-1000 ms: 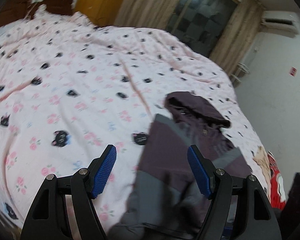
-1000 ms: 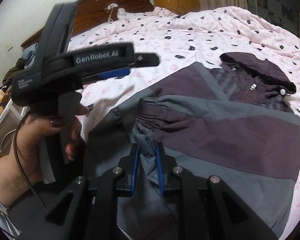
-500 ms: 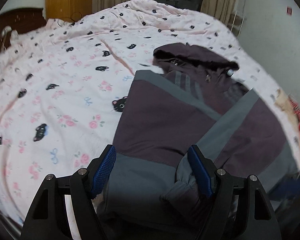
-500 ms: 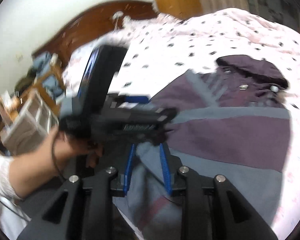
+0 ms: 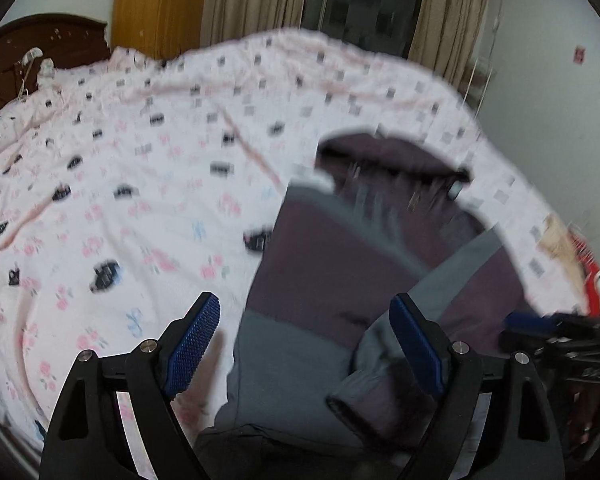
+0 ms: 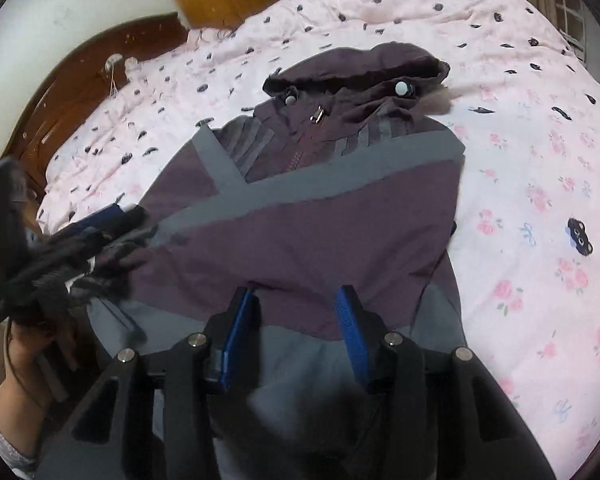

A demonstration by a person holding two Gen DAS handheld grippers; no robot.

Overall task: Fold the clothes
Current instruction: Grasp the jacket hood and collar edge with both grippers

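A purple and grey hooded jacket [image 6: 308, 224] lies face up on the bed, hood away from me, with both sleeves folded across its chest. It also shows in the blurred left wrist view [image 5: 340, 272]. My right gripper [image 6: 296, 328] is open and empty, just above the jacket's lower middle. My left gripper [image 5: 304, 340] is open and empty above the jacket's left hem; a sleeve cuff [image 5: 364, 384] lies between its fingers, untouched. The left gripper shows blurred in the right wrist view [image 6: 72, 248].
A pink floral duvet with black cat prints [image 6: 540, 208] covers the bed. A dark wooden headboard [image 6: 84, 80] stands at the far left. Curtains and a window [image 5: 360, 4] are beyond the bed. A red item [image 5: 588, 272] lies at the bed's right edge.
My right gripper has opened and let go of the sleeve, which now lies across the jacket. My left gripper has swung over the jacket's left side and is still moving.
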